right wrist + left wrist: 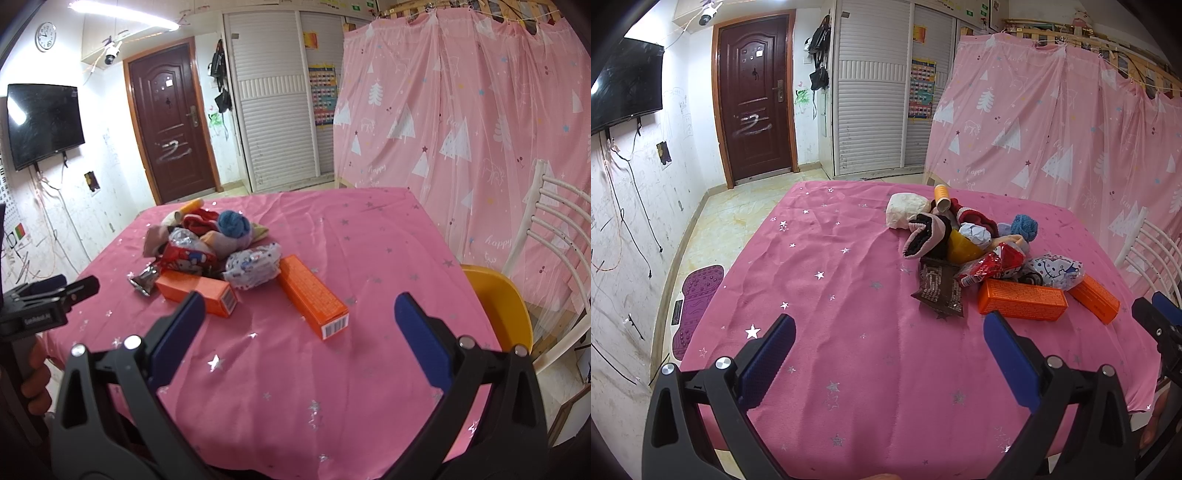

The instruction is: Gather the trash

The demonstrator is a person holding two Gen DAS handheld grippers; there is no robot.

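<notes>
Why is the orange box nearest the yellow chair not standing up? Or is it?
It is lying flat. The orange box rests on its long side on the pink tablecloth, barcode end facing the camera, apart from the pile.

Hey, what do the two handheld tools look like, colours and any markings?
Both look alike: the left tool and the right tool each have two black plastic arms with triangular cut-outs, silver round bolts at the pivots, and flat dark-blue textured pads inside the tips. In the right wrist view, the left tool's black body bears small white lettering, too blurred to read.
</notes>
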